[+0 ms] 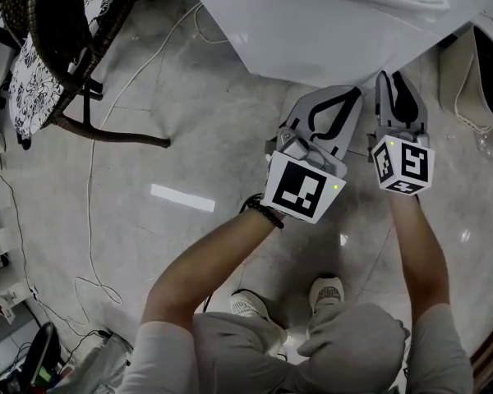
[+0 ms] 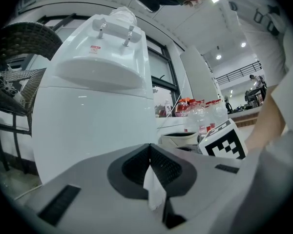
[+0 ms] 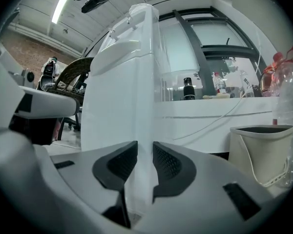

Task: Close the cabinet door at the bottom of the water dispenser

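The white water dispenser [image 1: 329,31] fills the top of the head view, and both grippers point level at its lower part. My left gripper [image 1: 355,93] is shut with nothing in it; in the left gripper view its tips [image 2: 149,152] meet in front of the dispenser's smooth front [image 2: 97,126]. My right gripper [image 1: 394,77] is beside it on the right, with its tips under the dispenser's overhang. In the right gripper view its jaws [image 3: 145,150] stand a little apart, with a white vertical edge of the dispenser [image 3: 145,111] in the gap. I cannot see whether the pads touch that edge.
A wicker chair [image 1: 57,48] stands at the left, and a white cable [image 1: 90,220] trails over the tiled floor. A beige bin [image 1: 476,80] [image 3: 261,150] stands right of the dispenser, with plastic bottles [image 2: 200,113] near it. The person's shoes [image 1: 324,290] are below the grippers.
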Motion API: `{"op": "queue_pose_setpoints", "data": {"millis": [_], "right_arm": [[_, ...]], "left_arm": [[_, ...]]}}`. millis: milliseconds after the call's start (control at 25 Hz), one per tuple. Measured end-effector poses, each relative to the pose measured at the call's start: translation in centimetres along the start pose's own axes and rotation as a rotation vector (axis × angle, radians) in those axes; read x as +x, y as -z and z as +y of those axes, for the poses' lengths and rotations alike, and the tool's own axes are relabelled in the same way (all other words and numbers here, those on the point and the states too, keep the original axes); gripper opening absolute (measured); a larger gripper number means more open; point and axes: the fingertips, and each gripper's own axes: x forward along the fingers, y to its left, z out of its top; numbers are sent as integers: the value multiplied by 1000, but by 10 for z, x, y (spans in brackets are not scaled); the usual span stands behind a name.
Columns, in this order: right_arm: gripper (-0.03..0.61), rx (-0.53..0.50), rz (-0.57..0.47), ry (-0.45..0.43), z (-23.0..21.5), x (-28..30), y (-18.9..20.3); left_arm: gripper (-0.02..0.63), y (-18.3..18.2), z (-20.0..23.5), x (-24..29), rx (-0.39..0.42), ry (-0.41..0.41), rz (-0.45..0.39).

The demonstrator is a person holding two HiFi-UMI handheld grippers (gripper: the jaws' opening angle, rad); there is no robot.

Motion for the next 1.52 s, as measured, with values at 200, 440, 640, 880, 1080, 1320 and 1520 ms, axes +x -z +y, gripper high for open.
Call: {"op": "queue_pose_setpoints", "data": {"millis": [200, 440, 640, 880, 1080, 1320, 1520], "right_arm": [[53, -9, -33, -14, 2, -13, -12], [25, 29, -72, -90, 29, -42, -33], [23, 34, -88, -182, 67, -71, -60], [23, 33, -89, -275, 100, -99, -123], [23, 50, -112, -284, 122, -118, -230], [23, 49, -84, -294, 137, -163, -412], [23, 55, -79, -270, 131, -204, -567]], "left_arm": [[8, -5, 9, -16, 21, -9, -7], [8, -12, 20, -53, 37, -4, -13], [8, -26, 44, -116, 64, -25, 28], [8, -81, 77, -194, 63, -110, 36], [8, -174, 94, -253, 99, -213, 11], [8, -327, 106, -306, 74, -352, 38], [8, -478, 109, -326, 55, -353, 59]]}}
